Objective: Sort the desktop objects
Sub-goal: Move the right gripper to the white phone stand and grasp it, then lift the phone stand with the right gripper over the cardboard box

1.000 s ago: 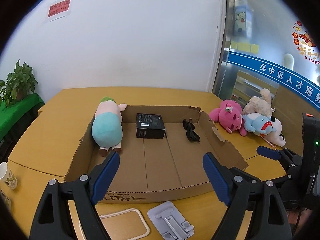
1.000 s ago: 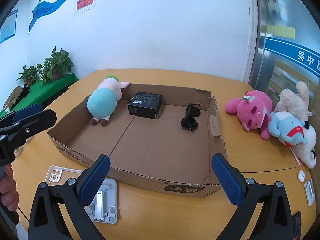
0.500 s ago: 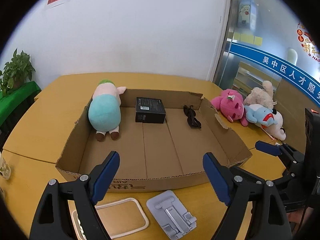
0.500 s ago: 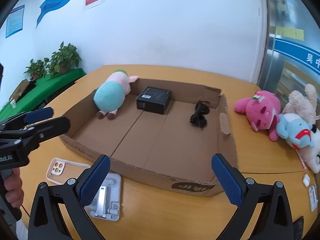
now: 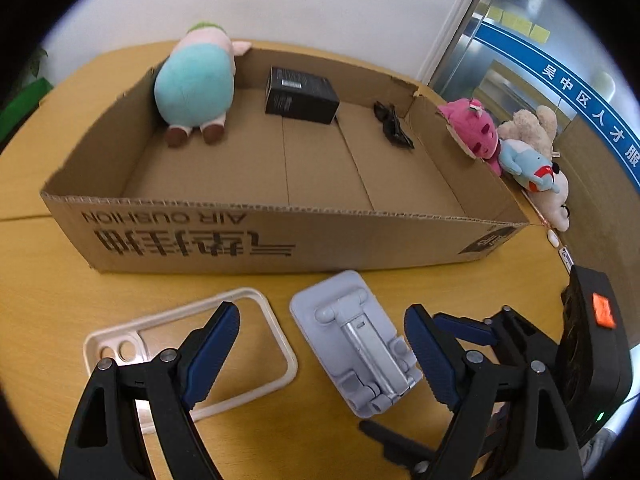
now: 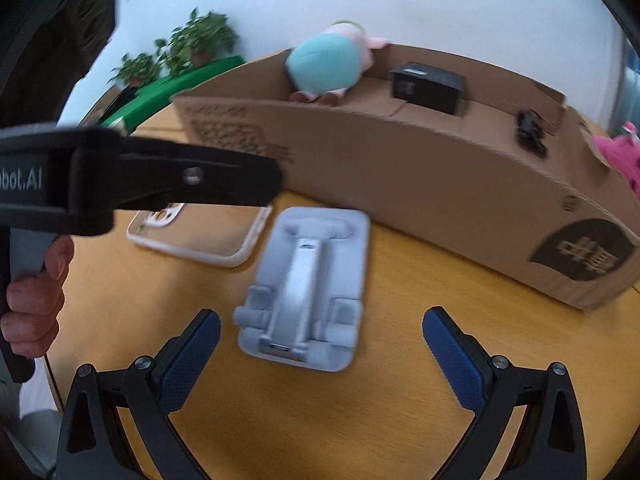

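In front of the cardboard box (image 5: 280, 236), on the bare wood, lie a grey phone stand (image 5: 356, 344) and a pale phone case (image 5: 188, 356), side by side and both close to the box's printed front wall. The left wrist view looks down into the box and shows its whole floor: a teal plush (image 5: 196, 84) in the far left corner, a black carton (image 5: 300, 96) near the back wall, and dark sunglasses (image 5: 394, 128) toward the right wall. It also shows a pile of soft toys (image 5: 516, 152) outside the box's right wall. The right wrist view sits lower and is blurred; there the box's front wall hides most of the floor, and only the tops of those three things rise above it. That view alone shows potted plants (image 6: 180, 52) on a green stand beyond the box's left end, and the person's left hand (image 6: 34, 292) gripping a handle.

The table (image 5: 48, 292) is rounded, yellow-brown wood, set against a white wall, with a glazed partition bearing a blue band to the right of the box.

The left gripper (image 5: 320, 356) hangs spread wide and empty above the case and stand, its left finger over the case. The right gripper (image 6: 320, 356) is likewise spread and holding nothing, with the stand just ahead of its fingers, nearer the left one.
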{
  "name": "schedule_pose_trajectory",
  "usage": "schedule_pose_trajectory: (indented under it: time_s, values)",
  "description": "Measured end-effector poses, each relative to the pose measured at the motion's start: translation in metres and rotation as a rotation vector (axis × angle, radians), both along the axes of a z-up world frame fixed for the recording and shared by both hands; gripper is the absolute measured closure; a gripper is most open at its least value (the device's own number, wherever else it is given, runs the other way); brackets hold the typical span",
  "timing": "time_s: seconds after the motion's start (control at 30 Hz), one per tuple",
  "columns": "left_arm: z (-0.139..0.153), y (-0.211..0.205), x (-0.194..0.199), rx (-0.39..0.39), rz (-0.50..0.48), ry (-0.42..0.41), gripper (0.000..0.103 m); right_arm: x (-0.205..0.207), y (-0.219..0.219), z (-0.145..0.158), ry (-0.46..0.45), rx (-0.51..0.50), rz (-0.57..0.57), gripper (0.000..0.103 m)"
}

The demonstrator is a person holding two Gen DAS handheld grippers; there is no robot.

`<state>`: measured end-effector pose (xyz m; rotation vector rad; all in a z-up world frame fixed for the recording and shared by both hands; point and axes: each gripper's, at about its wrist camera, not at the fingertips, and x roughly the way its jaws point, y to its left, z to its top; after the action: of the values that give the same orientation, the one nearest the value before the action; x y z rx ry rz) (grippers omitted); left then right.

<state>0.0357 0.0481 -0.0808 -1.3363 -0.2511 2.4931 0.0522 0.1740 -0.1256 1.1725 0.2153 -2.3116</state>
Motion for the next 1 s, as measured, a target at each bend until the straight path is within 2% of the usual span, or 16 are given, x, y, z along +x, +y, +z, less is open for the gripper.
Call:
schedule_pose_trajectory:
  time_s: [0.07,0.17,0.27,0.33,0.47,0.77,0.9,1.0]
  values:
    - [-0.004,-0.001,-0.001,0.006,-0.002,-0.013,0.019,0.002,-0.008,-0.007,0.015,0.040,0.023,0.002]
    - [-0.007,-0.001,-0.002,0.007,-0.002,-0.027,0.020,0.001,-0.010,-0.015,0.015,0.076,0.017,0.013]
    - [-0.011,0.000,-0.004,0.017,-0.012,-0.038,0.020,0.000,-0.002,-0.011,0.010,0.044,0.013,0.025]
    - [-0.013,0.002,-0.005,0.021,-0.024,-0.048,0.020,0.001,0.006,-0.009,0.010,0.043,0.000,0.038]
    - [-0.018,0.012,-0.007,0.041,-0.059,-0.069,0.020,0.003,0.020,-0.007,0.001,0.048,-0.035,0.038]
    - [-0.040,0.050,-0.012,0.090,-0.160,-0.180,0.022,0.023,0.035,-0.006,0.004,0.012,-0.103,0.038]
    - [-0.039,0.061,-0.012,0.030,-0.165,-0.154,0.023,0.024,0.030,-0.005,0.009,0.002,-0.097,0.039]
    - [-0.037,0.065,-0.011,-0.030,-0.159,-0.134,0.030,0.023,0.029,-0.004,0.014,0.004,-0.101,0.039]
